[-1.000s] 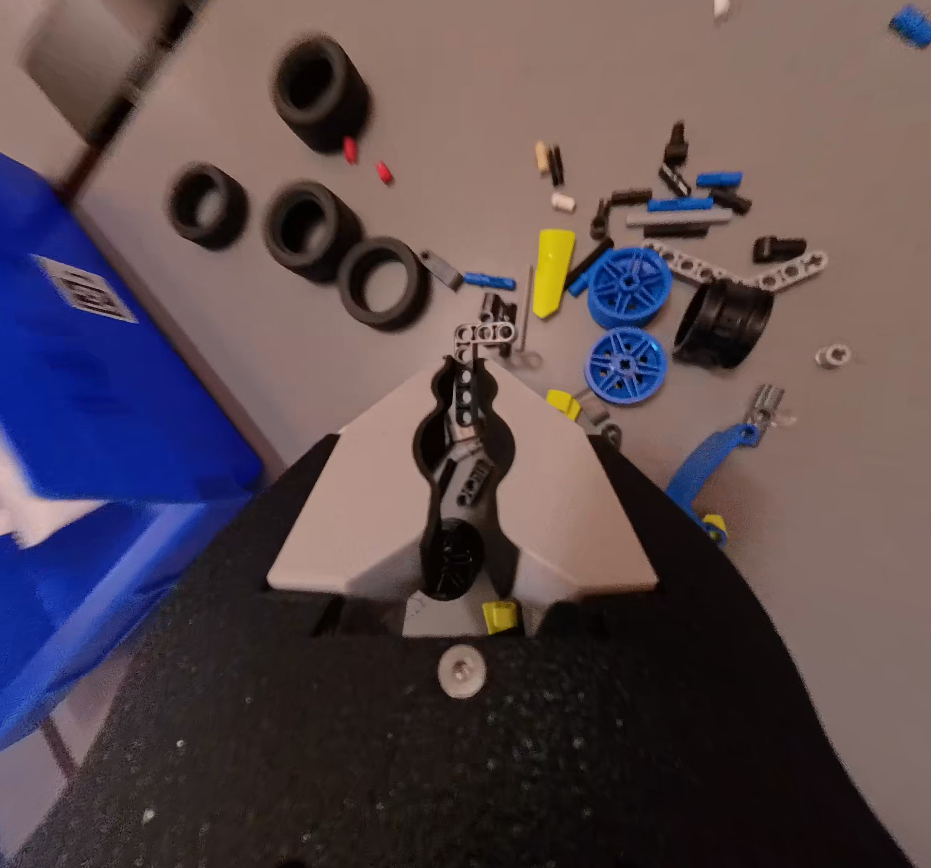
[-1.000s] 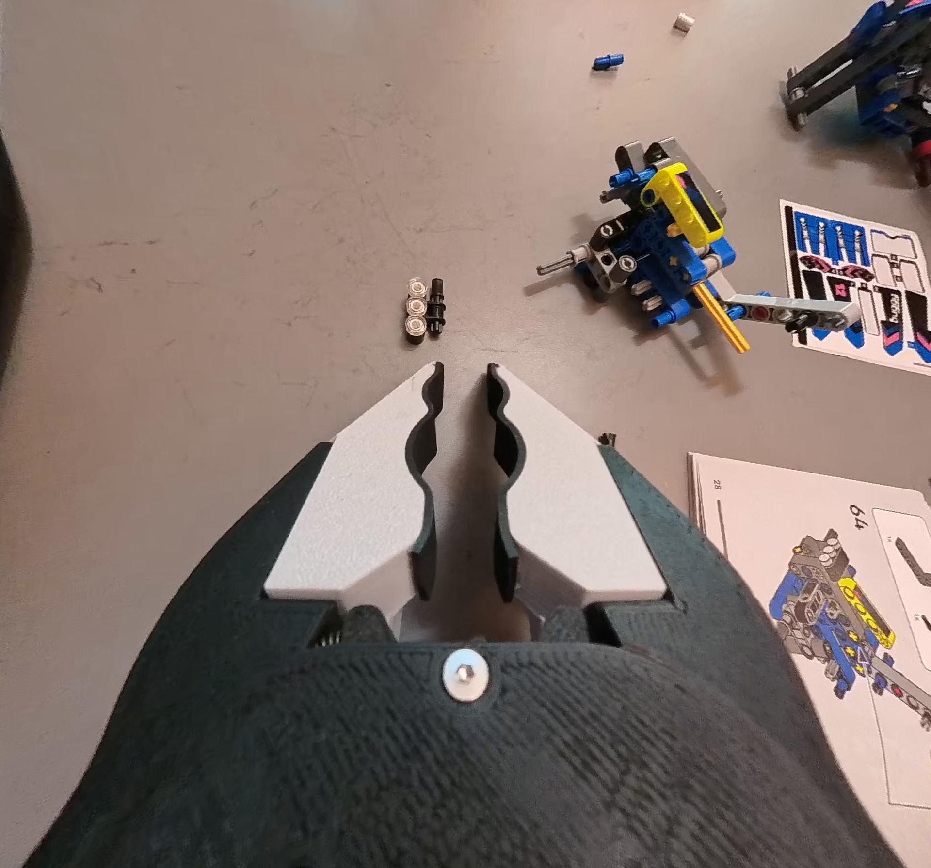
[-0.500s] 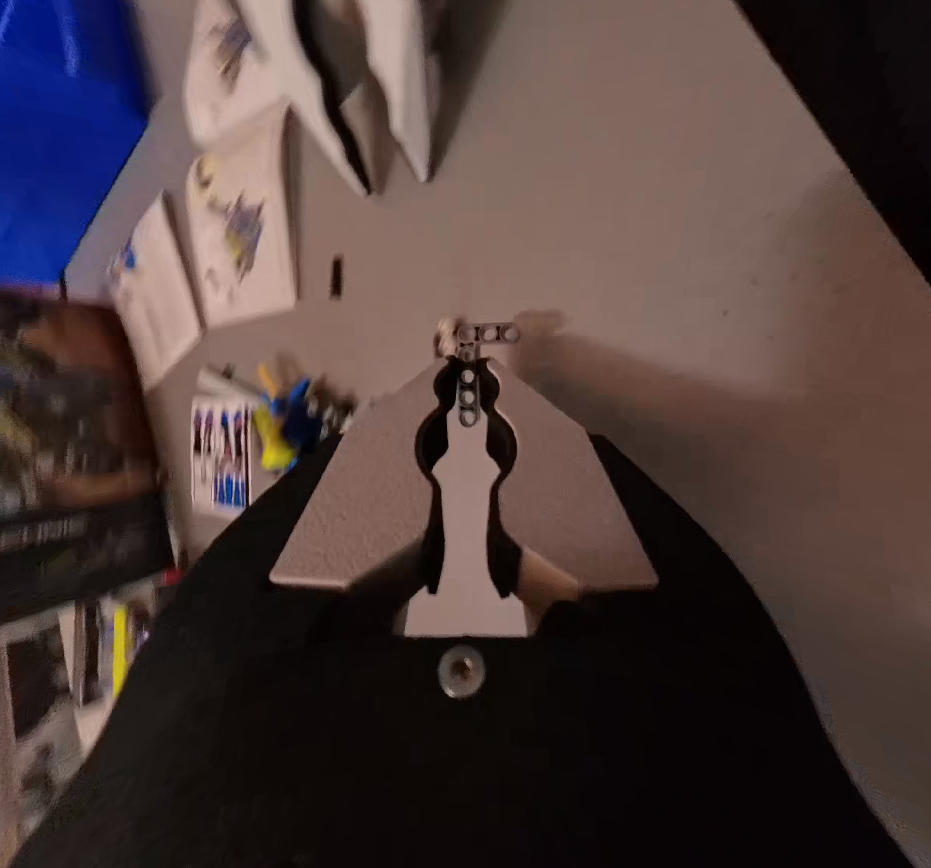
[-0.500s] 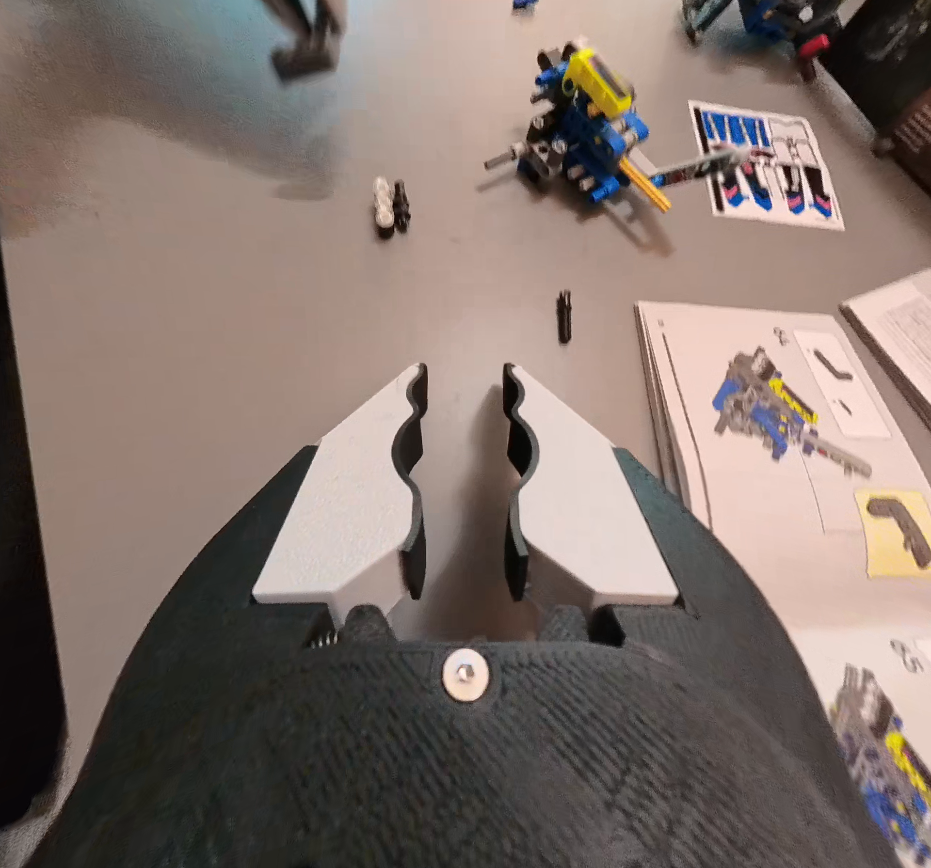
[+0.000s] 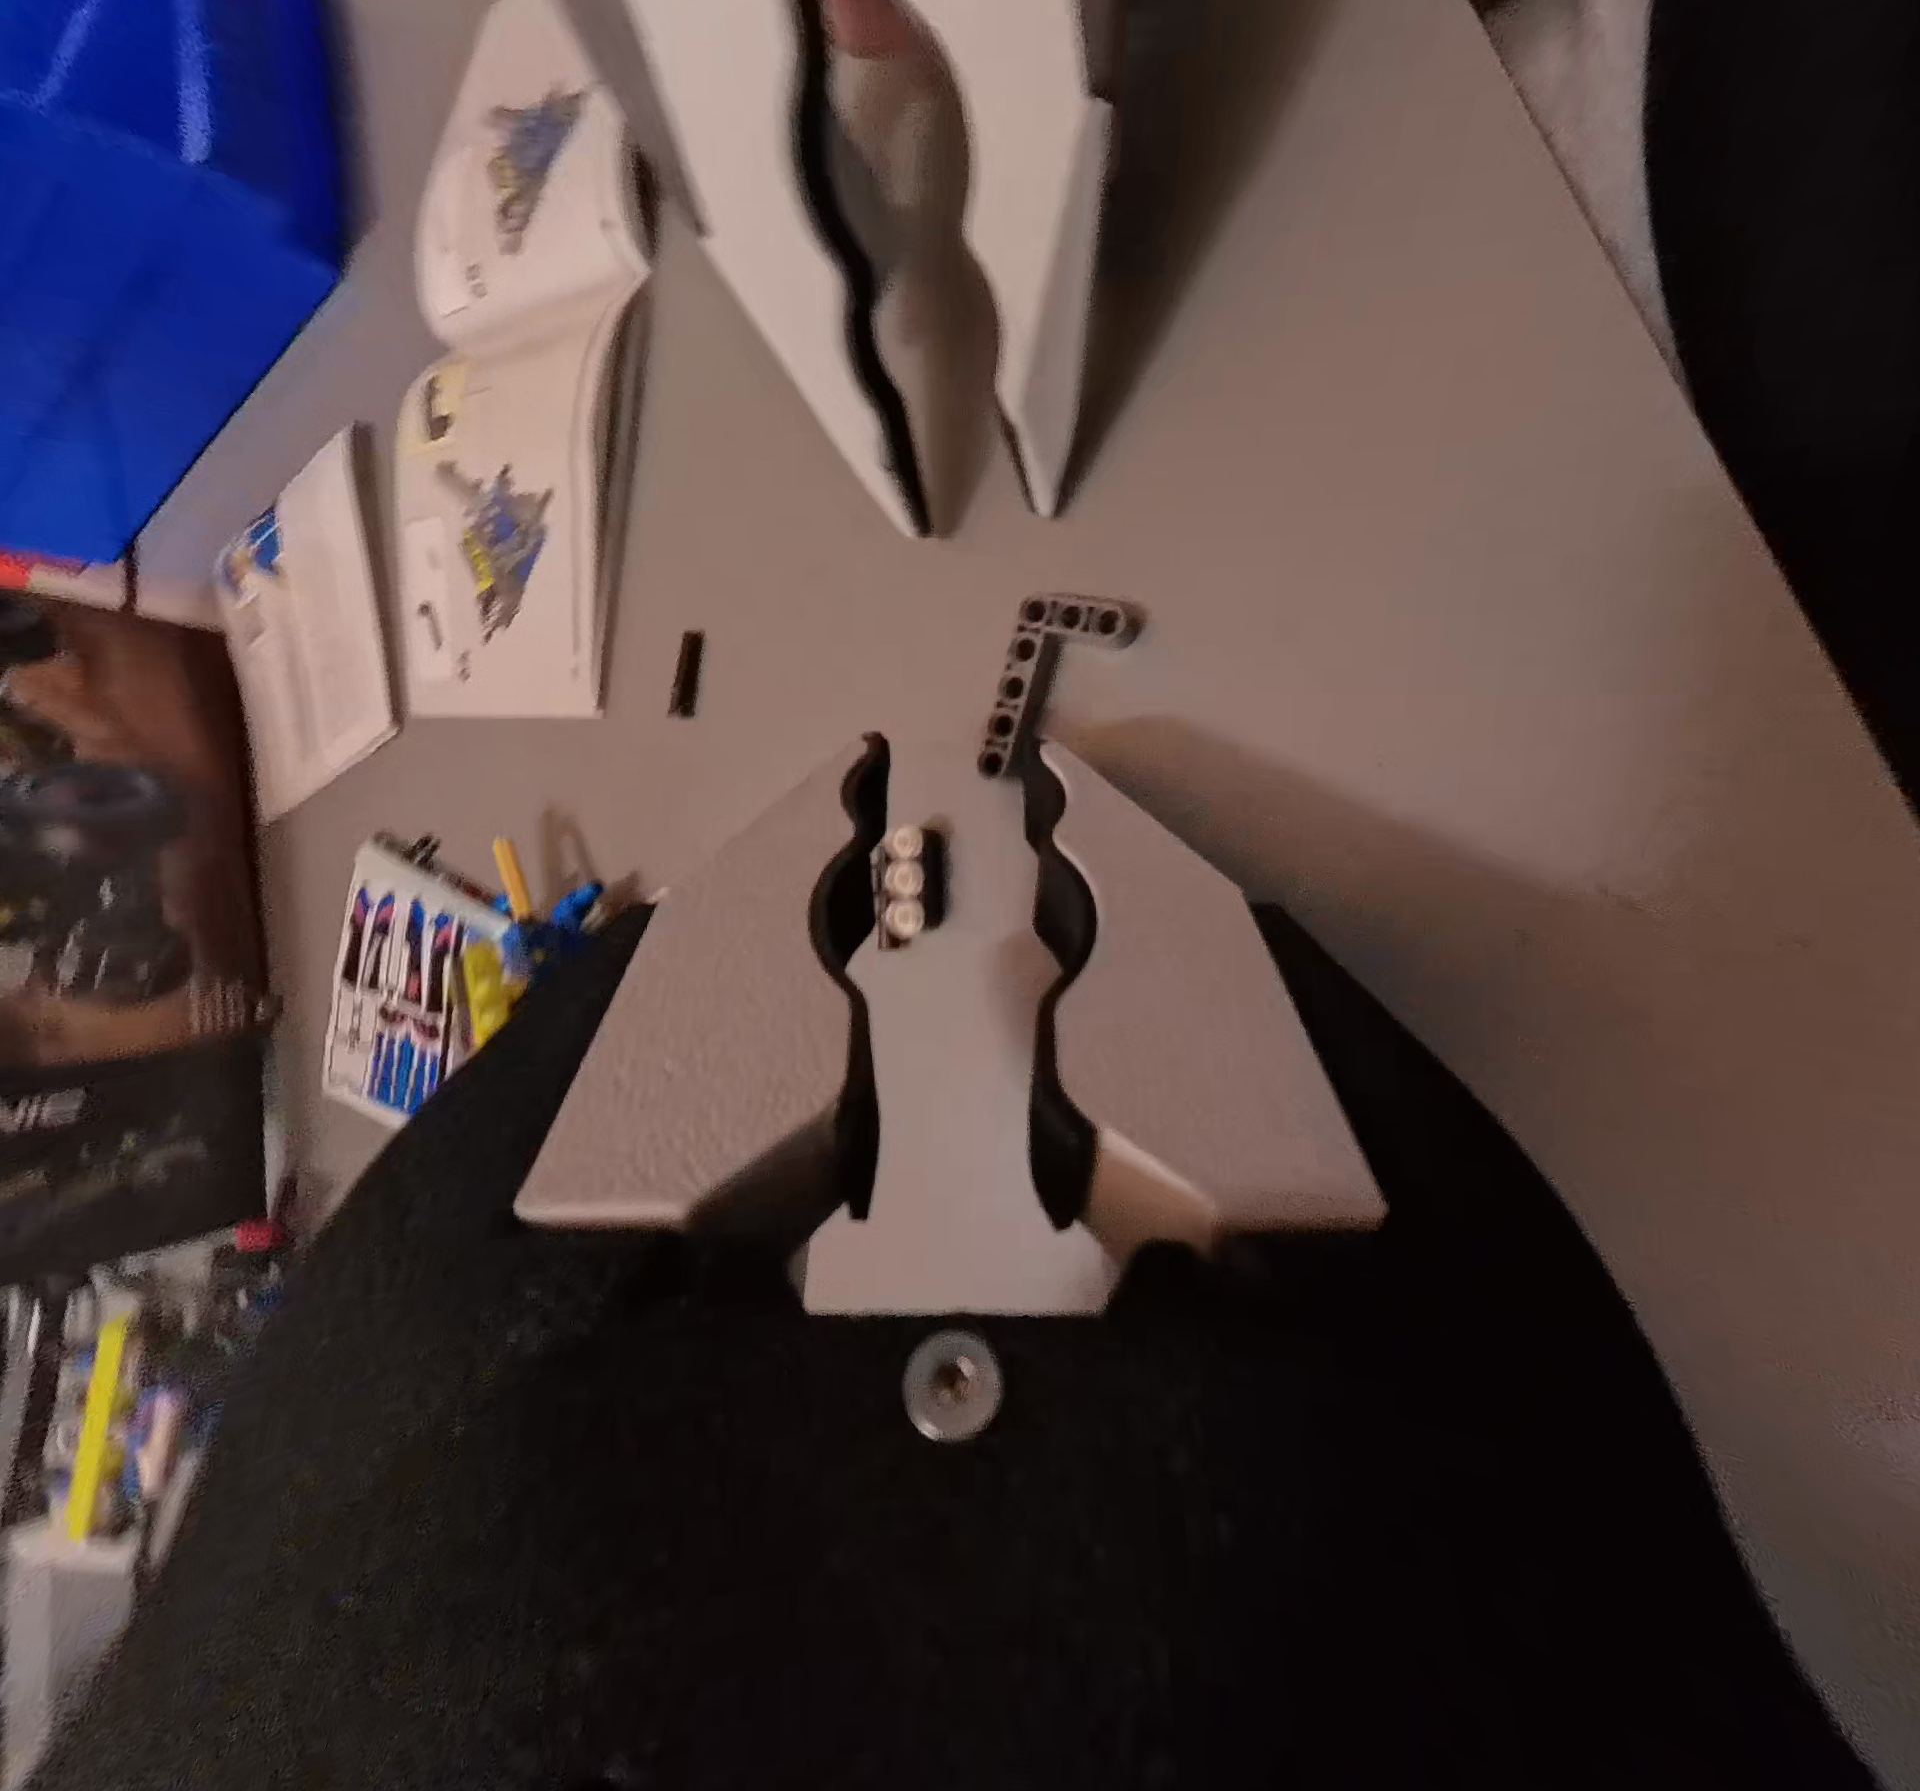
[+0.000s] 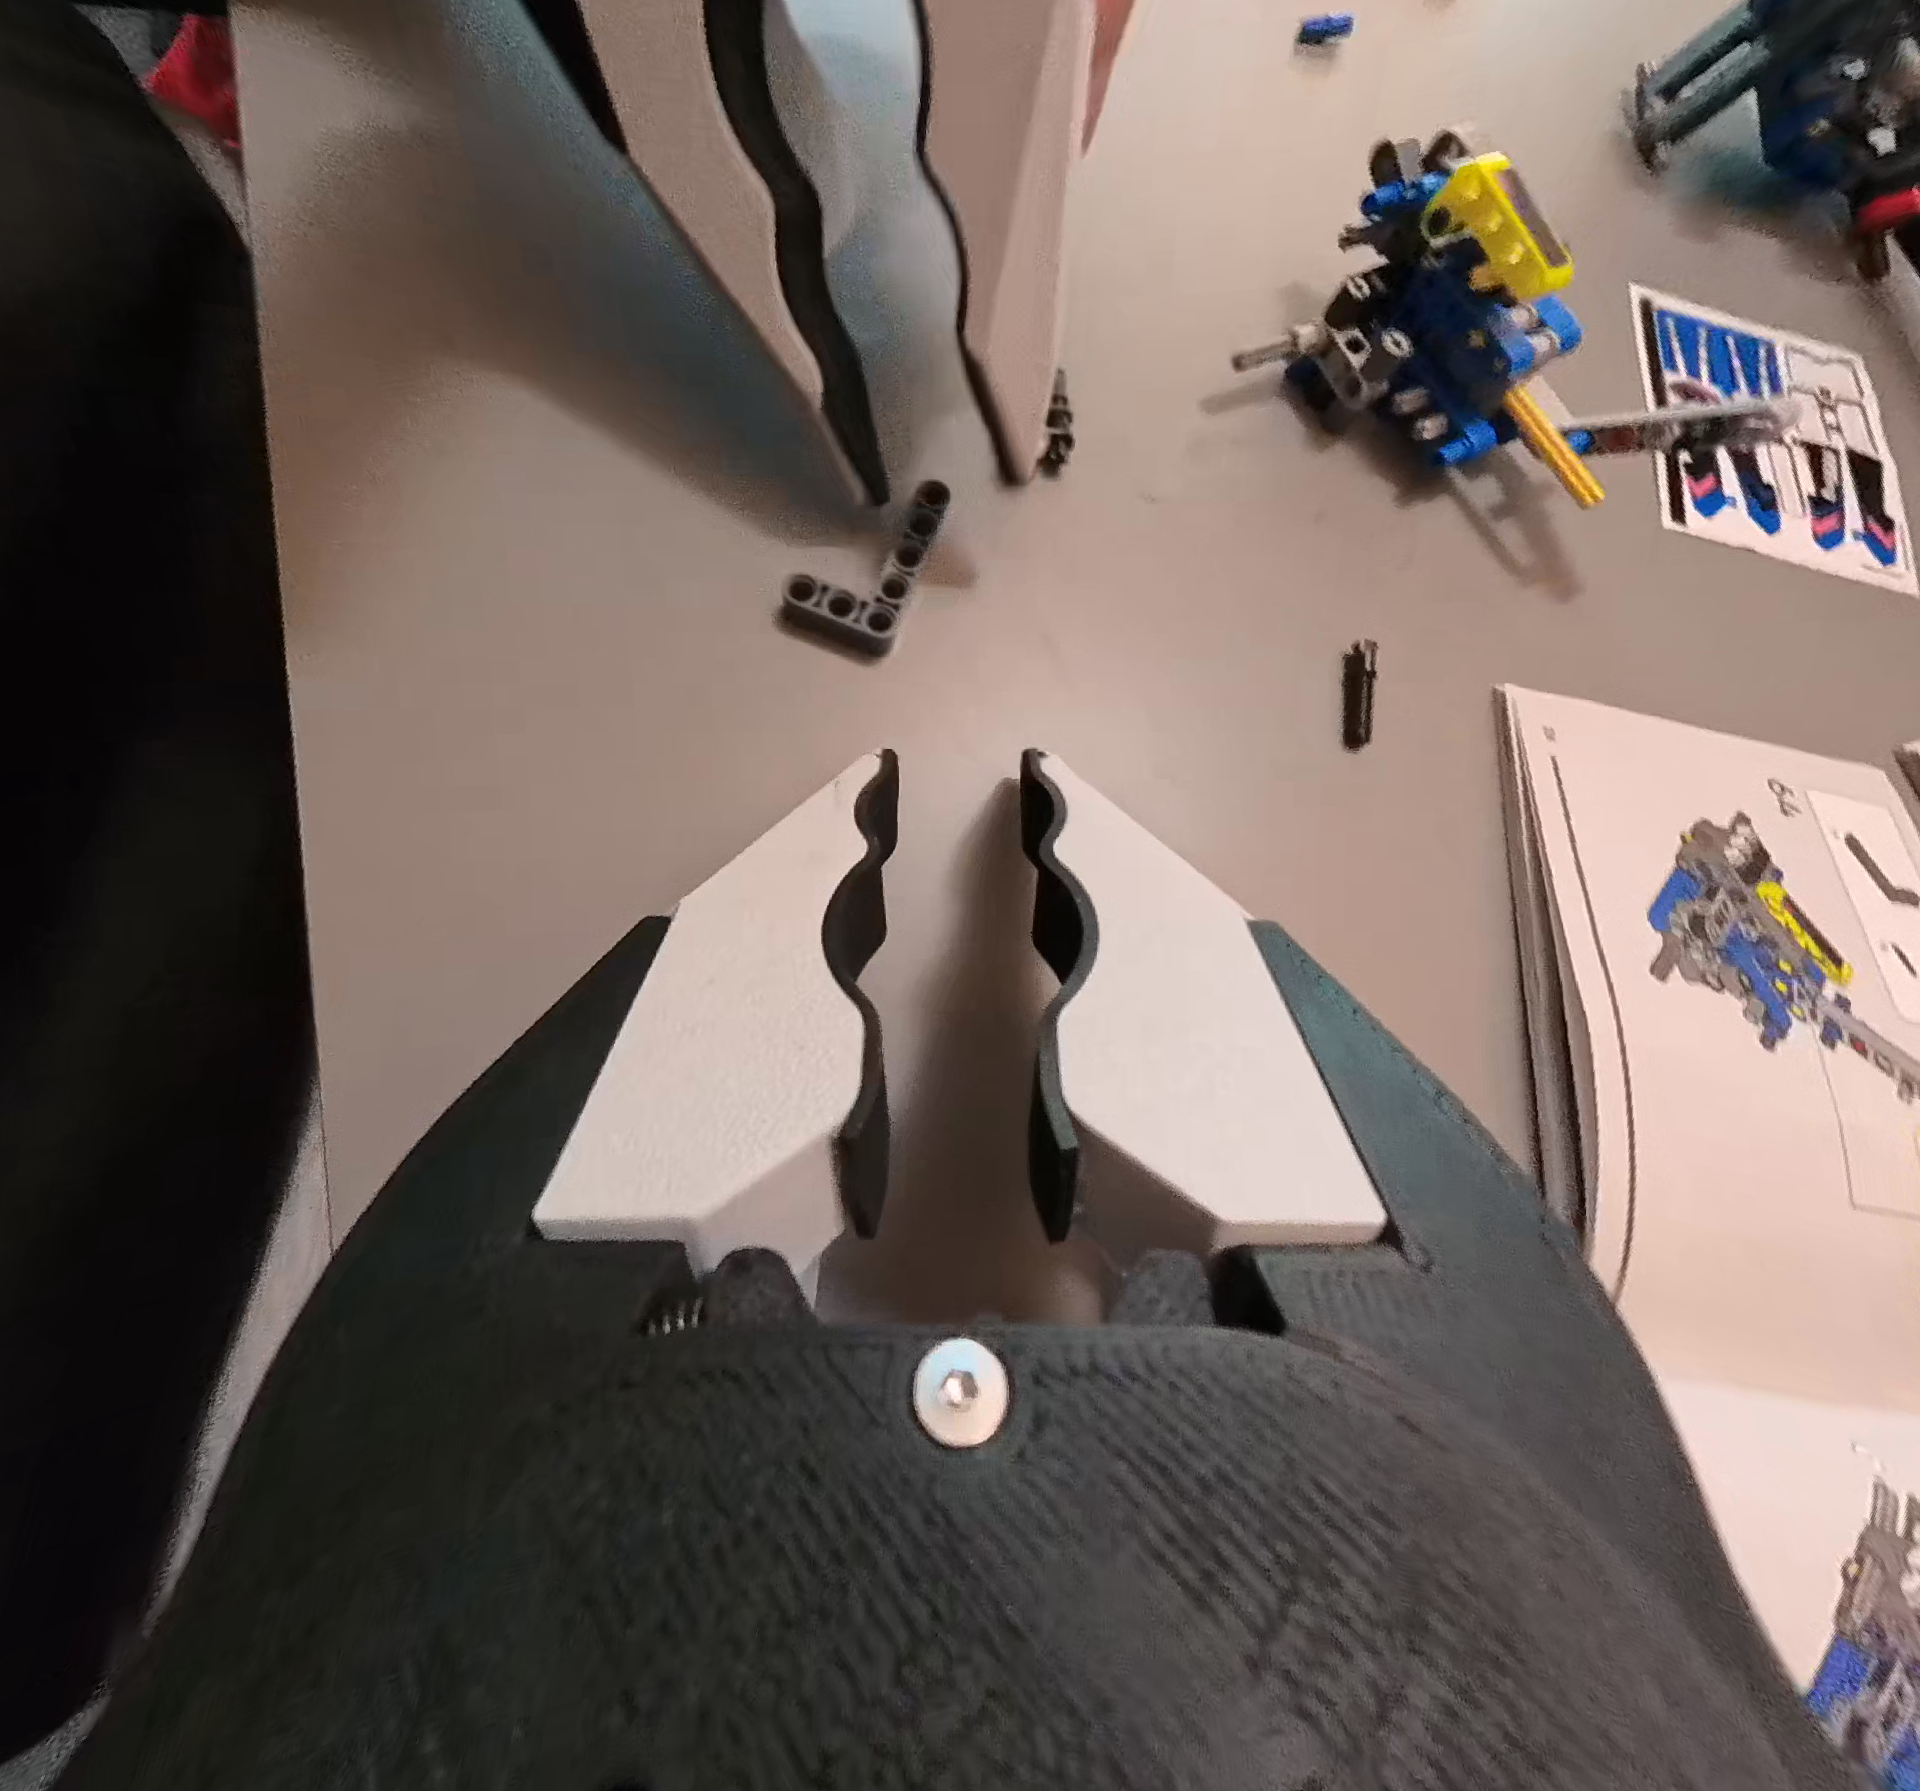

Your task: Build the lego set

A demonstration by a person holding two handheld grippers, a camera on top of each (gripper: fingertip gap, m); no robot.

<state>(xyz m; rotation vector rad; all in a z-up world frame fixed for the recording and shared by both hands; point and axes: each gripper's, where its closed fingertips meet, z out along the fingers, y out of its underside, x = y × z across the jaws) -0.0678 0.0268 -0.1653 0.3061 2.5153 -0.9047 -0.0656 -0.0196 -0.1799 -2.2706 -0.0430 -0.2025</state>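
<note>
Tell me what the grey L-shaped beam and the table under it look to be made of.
The grey L-shaped beam looks like hard moulded plastic: crisp round pin holes, uniform dark grey, slight sheen. The table looks like a smooth matte grey laminate or coated board, with soft shadows and no grain; which one, the views leave open.

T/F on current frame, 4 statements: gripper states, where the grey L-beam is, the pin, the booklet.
1. The left gripper holds the grey L-shaped beam. False: the jaws are open and the beam lies on the table.
2. The right gripper is open and empty. True.
3. A black pin lies between the beam and the instruction booklet. True.
4. The blue-and-yellow sub-assembly sits on the booklet. False: it stands on the table beside the sticker sheet.
</note>
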